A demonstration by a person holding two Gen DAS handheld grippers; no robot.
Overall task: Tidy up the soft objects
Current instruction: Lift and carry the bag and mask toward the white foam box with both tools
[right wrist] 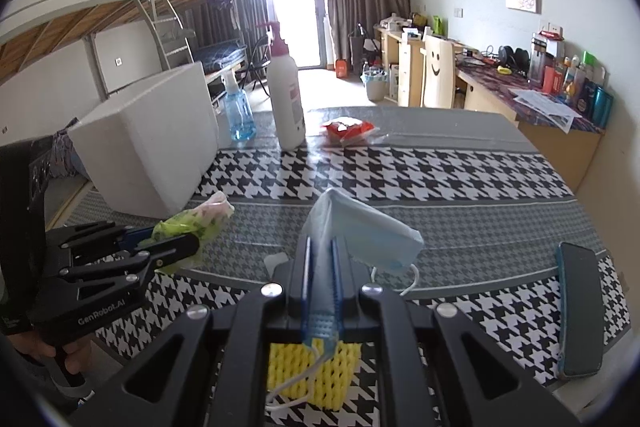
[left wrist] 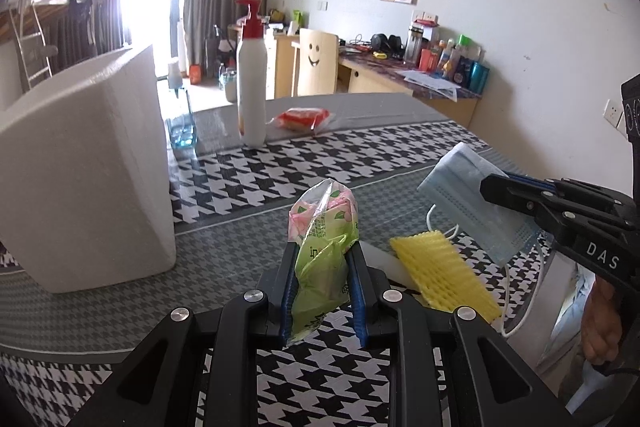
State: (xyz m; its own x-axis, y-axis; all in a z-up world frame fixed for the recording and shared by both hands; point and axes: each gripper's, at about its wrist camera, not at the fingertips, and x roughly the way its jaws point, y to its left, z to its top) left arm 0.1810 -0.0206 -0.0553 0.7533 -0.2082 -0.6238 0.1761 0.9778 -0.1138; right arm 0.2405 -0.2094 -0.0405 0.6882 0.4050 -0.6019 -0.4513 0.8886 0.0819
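In the left wrist view, nearest the lens, the left gripper (left wrist: 322, 291) is clamped on a tissue packet (left wrist: 322, 231): the blue pads (left wrist: 356, 291) press the green plastic wrapper from both sides, and its pink-and-white top stands free above the jaws at 12 o'clock. In the right wrist view the right gripper (right wrist: 320, 267) is pinched together on a blue face mask (right wrist: 360, 231); the pleated cloth is caught between the narrow pads and most of it flops out toward 1 o'clock, with a white ear loop (right wrist: 406, 279) trailing down.

Both things look light and limp. The packet is crinkly and probably slick, so a hold across its middle, as now, seems safest. The mask will fold and swing, and gripping the pleated body rather than a loop should keep it from slipping.

Just beyond, lying on the houndstooth tablecloth (left wrist: 320, 163), is a yellow foam net sleeve (left wrist: 440, 267) at 4 o'clock of the left claw, soft and not yet taken up. A dark phone (right wrist: 580, 311) lies at 3 o'clock in the right view.

Farther off at 9 to 10 o'clock stands a white foam box (left wrist: 88, 163), likely where the soft things belong. Behind it are a blue spray bottle (right wrist: 238, 111), a white pump bottle (left wrist: 252, 83) and a red snack packet (left wrist: 304, 119).
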